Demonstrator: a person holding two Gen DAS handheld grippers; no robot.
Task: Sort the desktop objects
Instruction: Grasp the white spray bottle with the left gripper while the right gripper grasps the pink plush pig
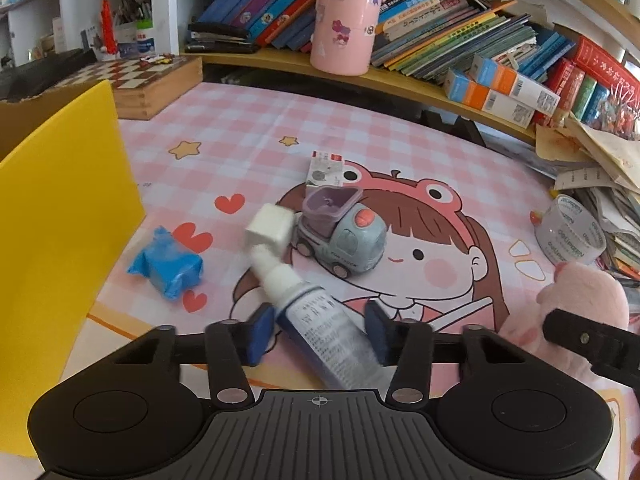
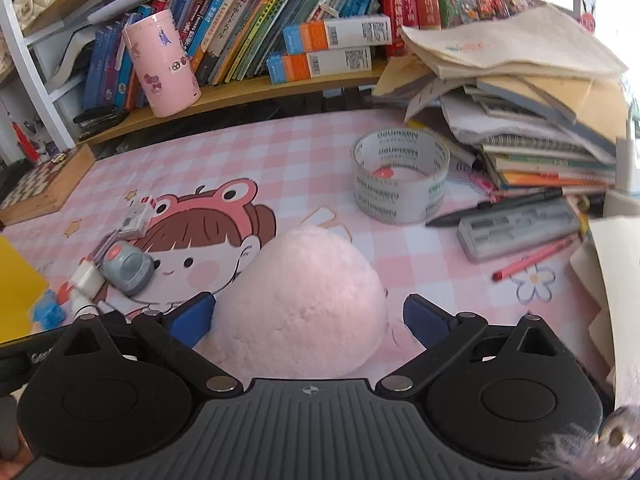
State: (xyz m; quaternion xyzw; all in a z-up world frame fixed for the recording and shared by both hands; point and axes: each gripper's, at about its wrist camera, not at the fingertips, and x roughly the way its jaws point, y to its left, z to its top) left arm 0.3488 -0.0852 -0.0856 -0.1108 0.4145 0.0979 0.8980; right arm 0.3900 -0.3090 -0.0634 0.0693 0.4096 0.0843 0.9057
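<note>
The left gripper (image 1: pixel 318 330) had its blue-padded fingers (image 1: pixel 258 330) set apart on either side of a white-and-blue squeeze tube with a square white cap (image 1: pixel 304 300), which lay slanted between them on the pink checked desk mat with a cartoon girl (image 1: pixel 224 120); the pads stood beside the tube, not pressed to it. The cap end pointed toward a small grey-blue toy truck with a purple hopper (image 1: pixel 340 232), just beside it, and a small white printed carton (image 1: pixel 326 170) stood behind the truck. A crumpled blue wrapper (image 1: pixel 166 266) lay to the left, near a tall yellow plastic panel (image 1: pixel 52 220).

The right gripper (image 2: pixel 308 320) was spread wide around a round pink plush toy (image 2: pixel 304 300); its left pad touched the fur, while the right pad stood clear (a gap showed there). A roll of clear packing tape (image 2: pixel 400 176) sat beyond the plush, near a grey pencil case (image 2: pixel 520 228). A pink cylindrical canister with stickers (image 2: pixel 162 64) stood on the wooden shelf (image 2: pixel 256 92).
</note>
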